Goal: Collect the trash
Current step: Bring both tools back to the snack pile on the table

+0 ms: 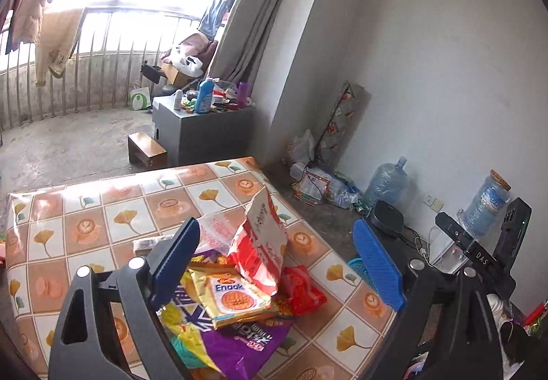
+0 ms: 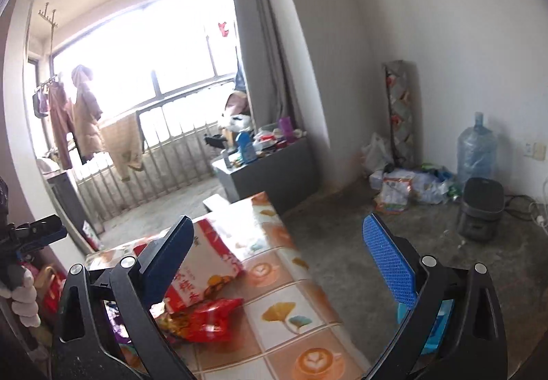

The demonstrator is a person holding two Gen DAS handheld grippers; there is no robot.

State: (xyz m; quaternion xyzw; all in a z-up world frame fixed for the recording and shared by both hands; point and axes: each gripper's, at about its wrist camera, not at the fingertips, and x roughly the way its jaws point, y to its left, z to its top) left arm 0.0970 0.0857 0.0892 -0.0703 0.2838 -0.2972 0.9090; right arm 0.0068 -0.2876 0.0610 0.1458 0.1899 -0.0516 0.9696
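Both claws stand wide open with nothing between their blue pads. The left claw hangs over a heap of snack wrappers lying on the worktop, which wears a tiled oilcloth printed with ginkgo leaves and latte cups. In that heap a red and white paper bag stands half upright and crumpled, leaning over a yellow Enaak biscuit packet; the packet lies on a large purple and yellow bag, and a red foil wrapper lies just beside the paper bag, toward the worktop's right edge. A clear plastic bag with red print sits behind the paper bag. From the right wrist view, the right claw is over the worktop's near corner, with the paper bag and the red foil wrapper showing past its left finger and bare oilcloth between the two fingers. At the left edge of that view a gloved hand grips the handle of the other tool. On the concrete floor beyond, by the white wall, are a water jug, a black appliance and a loose pile of plastic bags.
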